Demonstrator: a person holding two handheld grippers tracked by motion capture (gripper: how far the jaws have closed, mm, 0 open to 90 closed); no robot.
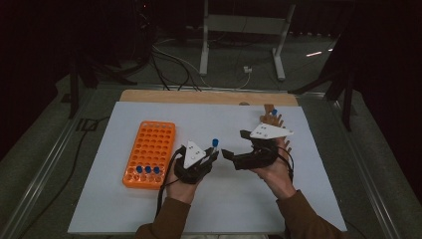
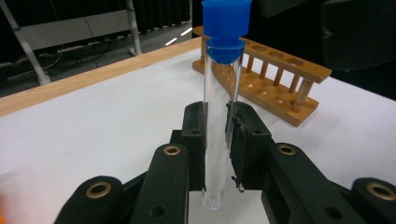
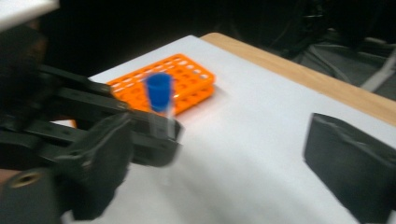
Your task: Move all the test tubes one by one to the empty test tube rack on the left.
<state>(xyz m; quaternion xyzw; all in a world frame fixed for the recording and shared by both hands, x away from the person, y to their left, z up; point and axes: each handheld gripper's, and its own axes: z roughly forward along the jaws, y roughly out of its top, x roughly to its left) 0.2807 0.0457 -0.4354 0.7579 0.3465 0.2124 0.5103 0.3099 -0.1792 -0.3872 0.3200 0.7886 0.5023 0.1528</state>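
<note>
A clear test tube [image 2: 217, 140] with a blue cap [image 2: 226, 25] stands upright between the jaws of my left gripper [image 2: 217, 121], which is shut on its lower half. From above, the left gripper [image 1: 213, 153] sits mid-table with the capped tube [image 1: 215, 144] sticking up from it. My right gripper [image 1: 234, 143] faces it from the right, jaws wide apart and nothing between them. In the right gripper view its own jaws [image 3: 219, 135] stand open, and the tube [image 3: 159, 100] in the other gripper is just beyond them.
An orange tube rack [image 1: 149, 149] lies left of the left hand, with three blue-capped tubes [image 1: 148, 170] in its near row. A wooden tube rack [image 1: 271, 117] stands behind the right gripper, also seen as the wooden rack [image 2: 271, 79]. The white mat [image 1: 224, 199] covers the table.
</note>
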